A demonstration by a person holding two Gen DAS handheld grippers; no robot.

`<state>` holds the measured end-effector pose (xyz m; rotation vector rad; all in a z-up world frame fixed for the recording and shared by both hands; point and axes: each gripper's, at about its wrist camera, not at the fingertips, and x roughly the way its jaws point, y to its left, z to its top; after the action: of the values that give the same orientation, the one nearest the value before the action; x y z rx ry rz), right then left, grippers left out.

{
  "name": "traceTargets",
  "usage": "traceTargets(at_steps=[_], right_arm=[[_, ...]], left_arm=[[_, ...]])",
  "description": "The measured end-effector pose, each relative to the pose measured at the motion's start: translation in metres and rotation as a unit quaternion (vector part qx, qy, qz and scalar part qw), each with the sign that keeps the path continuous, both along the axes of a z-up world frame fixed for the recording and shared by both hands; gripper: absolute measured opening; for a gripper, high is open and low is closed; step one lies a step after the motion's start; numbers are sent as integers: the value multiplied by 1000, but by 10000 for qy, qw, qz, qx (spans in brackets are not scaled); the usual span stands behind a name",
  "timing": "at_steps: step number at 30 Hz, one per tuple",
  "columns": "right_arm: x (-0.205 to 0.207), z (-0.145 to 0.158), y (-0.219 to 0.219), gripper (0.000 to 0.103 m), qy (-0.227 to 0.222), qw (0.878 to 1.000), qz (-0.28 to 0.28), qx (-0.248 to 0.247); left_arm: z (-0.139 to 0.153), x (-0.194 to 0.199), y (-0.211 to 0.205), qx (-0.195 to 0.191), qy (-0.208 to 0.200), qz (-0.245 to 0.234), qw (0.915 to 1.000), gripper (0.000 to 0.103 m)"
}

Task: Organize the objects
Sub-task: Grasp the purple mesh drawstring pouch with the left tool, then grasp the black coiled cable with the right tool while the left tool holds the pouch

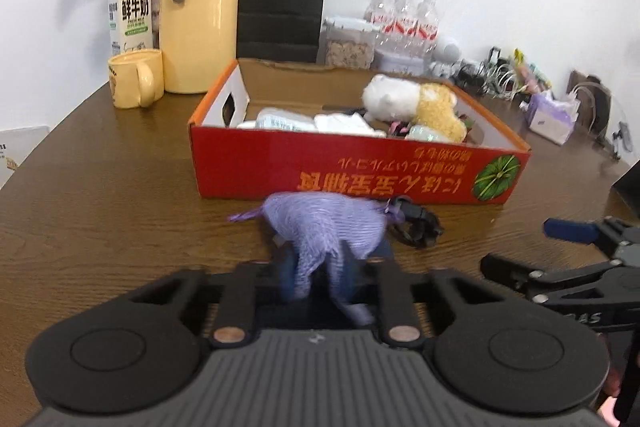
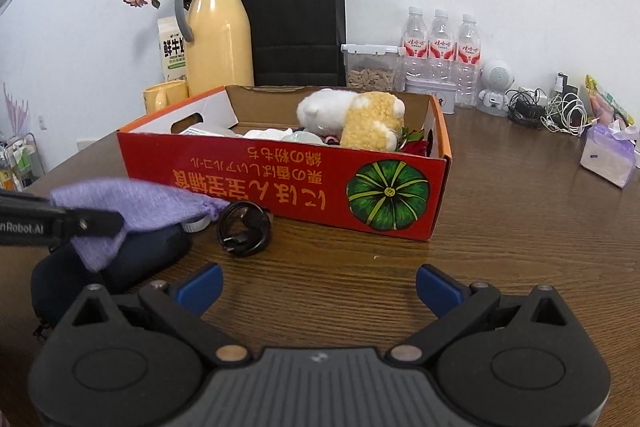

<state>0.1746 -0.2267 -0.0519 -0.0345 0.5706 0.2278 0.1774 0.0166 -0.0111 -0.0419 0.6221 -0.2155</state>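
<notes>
A: Where's the purple knit pouch (image 1: 320,227)?

B: Pinched in the left claw (image 1: 316,279), jaws closed on its near end (picture blurred), just before the red box (image 1: 360,167) mid-desk.

A: The right claw (image 2: 319,287)?

B: Open, empty, over bare desk (image 2: 520,227).

A: Obstacles?

B: A coiled black cable (image 2: 244,229) beside the pouch, a dark case (image 2: 120,267) under it.

Purple knit pouch (image 1: 324,227) blurred, hiding left jaws.
</notes>
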Motion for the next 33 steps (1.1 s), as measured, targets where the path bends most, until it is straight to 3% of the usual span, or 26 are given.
traceTargets(at_steps=[10, 22, 29, 33], right_arm=[[2, 0, 9, 103, 38, 9999, 91, -131], [40, 8, 41, 102, 134, 9982, 335, -478], [65, 3, 58, 88, 337, 9974, 444, -451], [69, -5, 64, 73, 475, 9962, 602, -424]], left_arm=[[25, -20, 27, -111, -661, 270, 9974, 11], [18, -24, 62, -288, -659, 639, 9954, 11], [12, -23, 68, -380, -621, 639, 9953, 11], [8, -20, 70, -437, -571, 605, 9956, 11]])
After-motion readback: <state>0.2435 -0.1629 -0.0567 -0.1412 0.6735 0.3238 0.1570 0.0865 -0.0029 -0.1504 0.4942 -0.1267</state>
